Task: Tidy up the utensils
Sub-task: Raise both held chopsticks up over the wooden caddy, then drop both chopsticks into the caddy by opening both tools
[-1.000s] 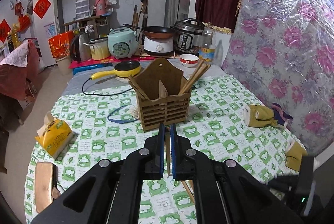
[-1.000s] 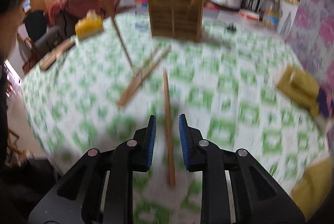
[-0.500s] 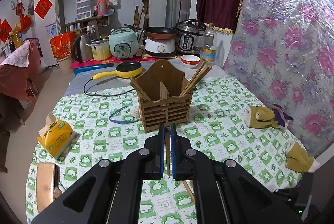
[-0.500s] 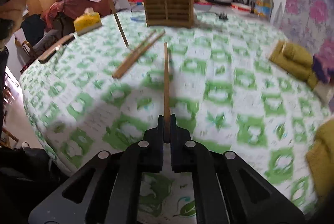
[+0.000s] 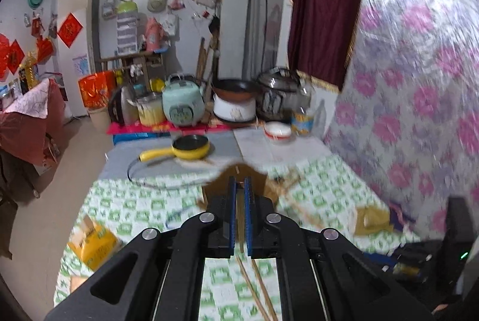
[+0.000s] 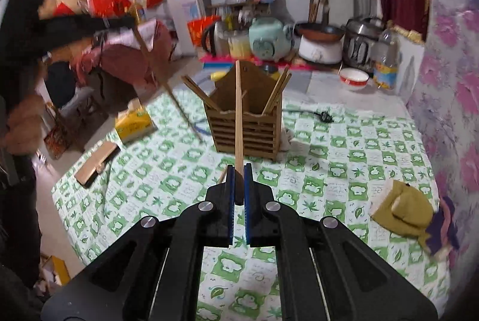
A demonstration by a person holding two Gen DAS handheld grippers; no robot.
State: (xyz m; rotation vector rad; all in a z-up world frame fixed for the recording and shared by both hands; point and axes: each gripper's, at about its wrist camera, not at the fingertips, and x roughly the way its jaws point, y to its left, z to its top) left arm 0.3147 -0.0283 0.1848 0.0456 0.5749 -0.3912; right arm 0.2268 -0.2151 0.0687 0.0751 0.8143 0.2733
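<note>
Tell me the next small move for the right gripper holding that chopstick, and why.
Probably carry it forward and up over the wooden holder, then tip it into a compartment. The right gripper is shut on a chopstick lifted clear of the tablecloth, with the holder straight ahead and other chopsticks already leaning in it.

Both views are evenly lit by soft indoor light with no single source visible; shadows on the checked tablecloth (image 6: 344,159) are faint. The left wrist view is smeared by motion blur: the wooden holder (image 5: 239,186) and floral wall covering (image 5: 419,81) lose their edges. The right wrist view is sharper at centre, though its left side blurs. Fisheye distortion bends walls and crushes detail toward the dark circular rim in both. Slight glare sits on the shiny wall covering.
</note>
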